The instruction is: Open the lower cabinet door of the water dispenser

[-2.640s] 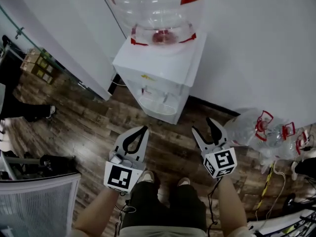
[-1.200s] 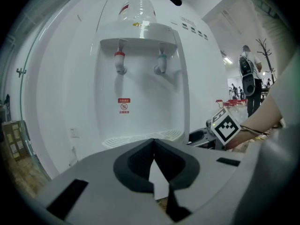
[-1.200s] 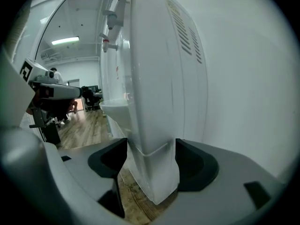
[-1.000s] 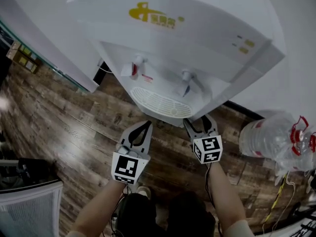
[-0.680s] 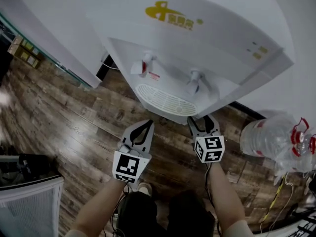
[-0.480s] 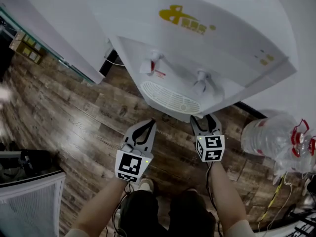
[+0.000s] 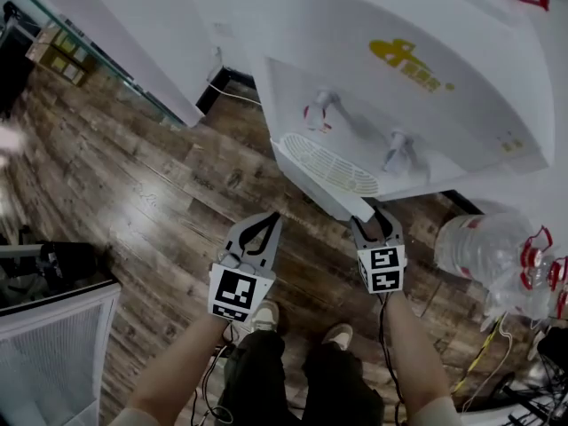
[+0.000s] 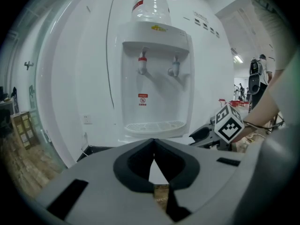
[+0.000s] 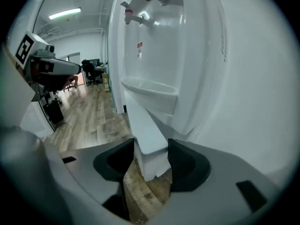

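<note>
The left gripper hangs left of the door, its jaws together and empty. The right gripper's jaws have just been closing and clamp the door's near top edge. Beyond stands the dispenser.

The white lower cabinet door stands swung ajar, out from the white water dispenser.

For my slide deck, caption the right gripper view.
Right tongs, just closing, clamp the edge of the white lower cabinet door.
</note>
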{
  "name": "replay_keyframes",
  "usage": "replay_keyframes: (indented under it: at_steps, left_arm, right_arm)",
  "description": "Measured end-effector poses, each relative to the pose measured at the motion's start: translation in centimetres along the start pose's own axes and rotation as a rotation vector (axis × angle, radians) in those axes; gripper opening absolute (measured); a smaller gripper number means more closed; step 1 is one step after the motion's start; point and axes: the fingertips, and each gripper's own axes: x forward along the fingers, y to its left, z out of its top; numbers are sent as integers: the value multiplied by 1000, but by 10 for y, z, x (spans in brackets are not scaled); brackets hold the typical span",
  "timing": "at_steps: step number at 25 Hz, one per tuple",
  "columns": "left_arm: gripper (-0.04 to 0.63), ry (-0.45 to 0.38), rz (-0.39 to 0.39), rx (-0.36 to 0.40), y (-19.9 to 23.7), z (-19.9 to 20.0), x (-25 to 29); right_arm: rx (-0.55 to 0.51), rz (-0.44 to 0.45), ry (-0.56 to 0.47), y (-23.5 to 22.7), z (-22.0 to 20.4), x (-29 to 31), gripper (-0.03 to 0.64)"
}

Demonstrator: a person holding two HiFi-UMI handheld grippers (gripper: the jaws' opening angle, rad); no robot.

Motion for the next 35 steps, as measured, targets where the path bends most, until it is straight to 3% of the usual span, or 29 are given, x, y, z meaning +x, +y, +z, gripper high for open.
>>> replay_keyframes:
  at_steps: [6, 12, 18, 27, 31, 35]
  left_arm:
    - [6, 32, 30, -37, 14, -3, -30]
    - [6, 50, 69, -57, 30, -9, -64]
    - [6, 90, 109, -85, 41, -35, -93]
    - [6, 117, 196, -169, 71, -72, -135]
    - [6, 120, 228, -188, 90, -83, -152]
    - [6, 128, 269, -212, 108, -95, -167]
  right_arm:
    - [68, 62, 61, 35, -8, -14, 196]
    - [34, 197, 103, 101, -6, -24, 178]
    - [0, 324, 132, 175, 11, -11, 221]
    - [46, 435, 130, 254, 40, 9, 238]
    - [38, 486, 98, 281, 63, 26, 227]
    - [96, 535, 78, 302, 80, 42, 210]
